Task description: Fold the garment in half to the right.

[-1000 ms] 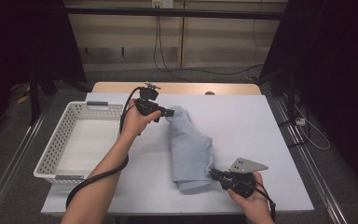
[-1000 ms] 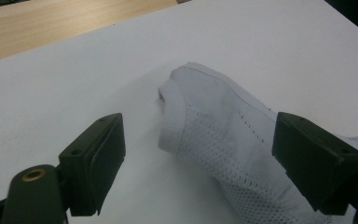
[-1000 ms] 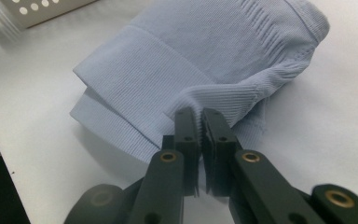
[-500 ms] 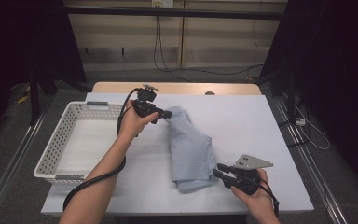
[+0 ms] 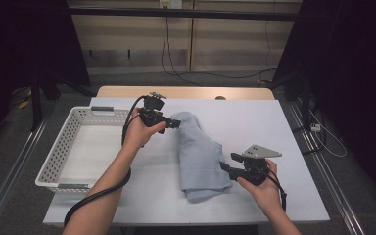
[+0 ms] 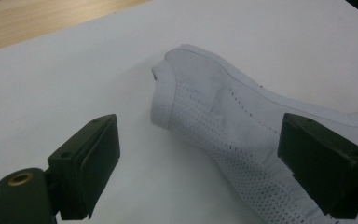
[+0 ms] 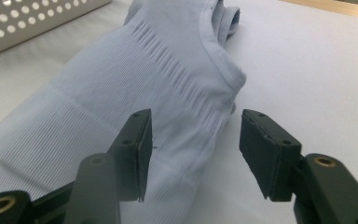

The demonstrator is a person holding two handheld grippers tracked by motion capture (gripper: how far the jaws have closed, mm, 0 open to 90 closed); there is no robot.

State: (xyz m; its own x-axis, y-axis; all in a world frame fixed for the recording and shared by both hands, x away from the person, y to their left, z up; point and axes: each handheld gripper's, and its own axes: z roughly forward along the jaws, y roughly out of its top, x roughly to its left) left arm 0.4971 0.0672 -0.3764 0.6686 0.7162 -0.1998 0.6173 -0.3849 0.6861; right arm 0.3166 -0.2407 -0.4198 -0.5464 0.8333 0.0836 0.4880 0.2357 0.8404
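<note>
A pale blue knit garment [image 5: 200, 152] lies folded lengthwise on the white table [image 5: 284, 127]. My left gripper [image 5: 176, 125] hovers at its far end, jaws wide and just opening further. In the left gripper view the ribbed end of the garment [image 6: 214, 107] lies between the jaws of my left gripper [image 6: 200, 130], and neither pad presses on it. My right gripper [image 5: 227, 164] is at the garment's near right edge, its jaws just opening. In the right gripper view the cloth [image 7: 121, 74] lies below and ahead of my right gripper [image 7: 196, 119], untouched.
A white perforated basket [image 5: 54, 156] stands on the left part of the table, seen as a corner [image 7: 28, 18] in the right gripper view. Bare white table lies to the right of the garment. A wooden strip [image 5: 186, 92] runs along the far edge.
My right gripper has opened, let go of the garment's near right edge and drawn back a little to the right. The left hand has stayed in place.
</note>
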